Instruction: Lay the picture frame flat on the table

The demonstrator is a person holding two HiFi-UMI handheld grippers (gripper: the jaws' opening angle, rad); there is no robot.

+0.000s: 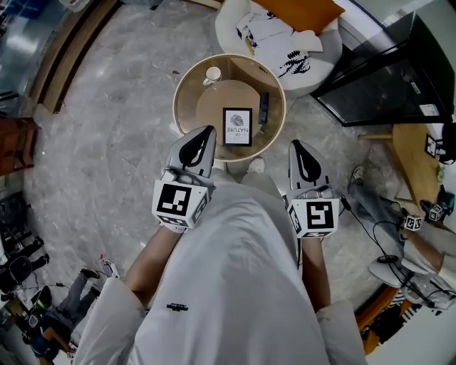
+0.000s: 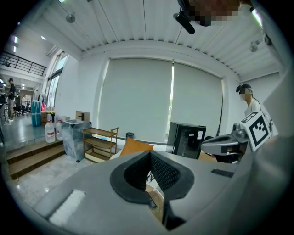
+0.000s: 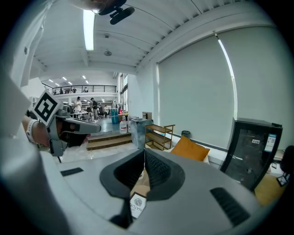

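Note:
The picture frame [image 1: 237, 127], black-edged with a white print, rests on the round wooden table [image 1: 187, 107] near its front edge, face up toward the head camera. Whether it lies flat or leans back I cannot tell. My left gripper [image 1: 206, 131] hangs over the table's near rim, just left of the frame, shut and empty. My right gripper [image 1: 296, 145] is to the right, outside the rim, also shut with nothing in it. In the right gripper view a corner of the frame [image 3: 137, 205] shows below the shut jaws of the right gripper [image 3: 144, 149]. The left gripper [image 2: 150, 153] shows its jaws pressed together.
A white cup [image 1: 213, 73] stands at the table's back left and a dark slim object [image 1: 264, 107] lies right of the frame. Beyond are a white seat [image 1: 324, 60] with printed cloth and an orange cushion [image 1: 303, 11], and a black cabinet [image 1: 388, 78]. Another person's leg [image 1: 374, 207] is at right.

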